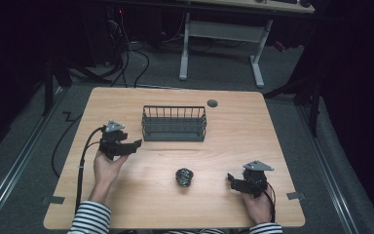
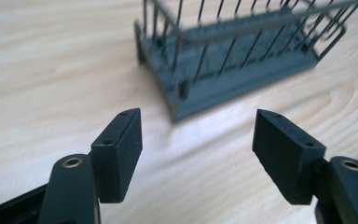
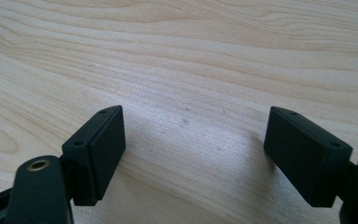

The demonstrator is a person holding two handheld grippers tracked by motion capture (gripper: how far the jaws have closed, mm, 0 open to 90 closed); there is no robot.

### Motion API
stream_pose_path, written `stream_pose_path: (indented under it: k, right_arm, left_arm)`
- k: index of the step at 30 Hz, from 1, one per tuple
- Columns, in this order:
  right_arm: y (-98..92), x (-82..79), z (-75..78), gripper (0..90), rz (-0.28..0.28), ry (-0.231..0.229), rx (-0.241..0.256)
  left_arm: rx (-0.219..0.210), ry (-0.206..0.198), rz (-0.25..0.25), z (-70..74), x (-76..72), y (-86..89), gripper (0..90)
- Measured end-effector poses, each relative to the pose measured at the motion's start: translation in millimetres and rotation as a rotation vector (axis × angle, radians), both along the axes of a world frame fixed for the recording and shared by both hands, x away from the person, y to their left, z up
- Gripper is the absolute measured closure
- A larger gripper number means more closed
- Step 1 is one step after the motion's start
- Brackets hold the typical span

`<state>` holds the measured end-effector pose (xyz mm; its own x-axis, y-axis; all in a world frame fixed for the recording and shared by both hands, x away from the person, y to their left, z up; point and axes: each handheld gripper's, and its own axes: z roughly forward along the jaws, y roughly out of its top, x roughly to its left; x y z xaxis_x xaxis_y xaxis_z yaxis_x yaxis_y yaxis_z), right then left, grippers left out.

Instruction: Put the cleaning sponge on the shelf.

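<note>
A dark grey wire basket (image 1: 174, 124) stands on the wooden table (image 1: 233, 131) toward the back middle; in the left gripper view the basket (image 2: 233, 60) lies just beyond the jaws. A small dark crumpled object (image 1: 184, 177) rests on the table near the front middle. My left gripper (image 1: 136, 144) is held left of the basket, open, with nothing between its jaws (image 2: 198, 149). My right gripper (image 1: 230, 178) is at the front right, a short way right of the crumpled object, open over bare wood (image 3: 193, 154).
A round grey cap (image 1: 212, 103) is set in the table behind the basket. Cables trail from both grippers off the table's edges. Striped sleeves enter from the bottom. A white desk frame (image 1: 221, 46) and floor cables lie beyond the table.
</note>
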<state>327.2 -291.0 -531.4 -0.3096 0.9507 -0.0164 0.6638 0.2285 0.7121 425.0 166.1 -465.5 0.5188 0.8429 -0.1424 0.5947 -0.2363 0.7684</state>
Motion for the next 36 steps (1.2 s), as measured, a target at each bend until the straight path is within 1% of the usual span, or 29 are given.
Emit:
stream_pose_path:
  k: [2, 3, 5, 8, 9, 11, 12, 14, 15, 17, 18, 20, 21, 23, 24, 26, 27, 28, 29, 30, 31, 32, 33, 34, 36]
  right_arm:
    - [0.0, 0.0, 0.0, 20.7, 0.0, 0.0, 0.0]
    - [0.0, 0.1, 0.0, 20.7, 0.0, 0.0, -0.001]
    - [0.6, -0.3, 0.0, 20.8, -0.005, 0.0, -0.001]
    - [0.0, 0.1, 0.6, 21.6, 0.002, 0.007, -0.001]
    - [0.0, 0.1, 0.6, 21.6, 0.002, 0.007, -0.001]
    - [0.8, 0.2, 1.4, 23.6, 0.003, 0.012, 0.001]
    - [1.5, 0.2, 1.0, 24.9, 0.007, 0.004, 0.004]
    - [1.9, 0.8, 0.7, 26.0, 0.018, -0.001, 0.008]
    - [1.9, 0.8, 0.7, 26.0, 0.018, -0.001, 0.008]
    - [2.3, 1.8, 0.7, 26.4, 0.035, -0.003, 0.019]
    - [3.3, 2.1, 1.4, 26.7, 0.049, -0.002, 0.033]
    - [4.5, 2.7, 2.3, 26.9, 0.067, -0.003, 0.036]
    - [4.5, 2.7, 2.3, 26.9, 0.067, -0.003, 0.036]
    - [8.9, 3.1, 5.1, 27.1, 0.093, -0.004, 0.047]
    - [10.8, 3.4, 6.4, 27.3, 0.11, -0.01, 0.046]
    - [14.9, 3.0, 8.7, 27.8, 0.136, -0.019, 0.06]
    - [14.9, 3.0, 8.7, 27.8, 0.136, -0.019, 0.06]
    - [21.5, 3.2, 11.0, 27.6, 0.171, -0.019, 0.057]
    - [24.1, 3.1, 12.1, 27.6, 0.186, -0.021, 0.057]
    - [24.1, 3.1, 12.1, 27.6, 0.186, -0.021, 0.057]
    - [27.9, 3.2, 13.7, 27.5, 0.206, -0.022, 0.06]
    - [37.3, 3.5, 17.5, 27.5, 0.243, -0.025, 0.065]
    - [39.9, 4.4, 18.2, 27.3, 0.261, -0.024, 0.068]
    - [44.1, 5.5, 18.8, 26.7, 0.279, -0.012, 0.069]
    - [52.7, 7.3, 19.4, 26.0, 0.309, 0.003, 0.056]
  left_arm:
    - [0.02, 0.004, 0.02, -12.2, -9.8, 9.3, 33.5]
    - [0.027, 0.006, 0.027, -15.8, -12.6, 11.8, 33.4]
    - [0.028, 0.01, 0.048, -27.3, -22.1, 20.0, 33.4]
    - [0.053, 0.009, 0.069, -37.8, -30.7, 24.5, 33.2]
    - [0.053, 0.009, 0.069, -37.8, -30.7, 24.5, 33.1]
    - [0.077, 0.006, 0.086, -45.7, -35.9, 27.1, 33.0]
    - [0.085, 0.01, 0.098, -50.0, -37.9, 29.0, 32.8]
    - [0.084, 0.013, 0.106, -52.6, -39.3, 30.2, 32.3]
    - [0.089, 0.01, 0.12, -55.6, -41.0, 31.4, 32.3]
    - [0.091, 0.01, 0.137, -60.5, -43.2, 33.6, 32.2]
    - [0.097, 0.006, 0.144, -63.2, -44.4, 34.8, 32.1]
    - [0.107, 0.0, 0.155, -65.8, -45.7, 35.8, 32.3]
    - [0.107, 0.0, 0.155, -65.8, -45.7, 35.8, 32.4]
    - [0.118, 0.003, 0.168, -69.5, -46.9, 37.5, 32.4]
    - [0.117, -0.007, 0.169, -70.5, -48.0, 38.1, 32.3]
    - [0.122, -0.01, 0.171, -70.9, -49.8, 39.4, 32.6]
    - [0.122, -0.01, 0.171, -70.9, -49.8, 39.4, 32.6]
    - [0.125, -0.013, 0.176, -71.1, -50.8, 39.7, 32.5]
    - [0.129, -0.014, 0.175, -71.2, -50.9, 39.6, 32.5]
    - [0.129, -0.014, 0.175, -71.2, -50.9, 39.6, 32.5]
    - [0.133, -0.015, 0.176, -71.2, -51.0, 39.3, 32.5]
    - [0.136, -0.015, 0.179, -71.3, -50.9, 39.0, 32.0]
    - [0.135, -0.014, 0.178, -71.3, -50.7, 39.1, 31.9]
    - [0.135, -0.013, 0.178, -71.2, -50.5, 39.2, 31.7]
    - [0.138, -0.015, 0.179, -71.4, -50.1, 38.7, 31.0]
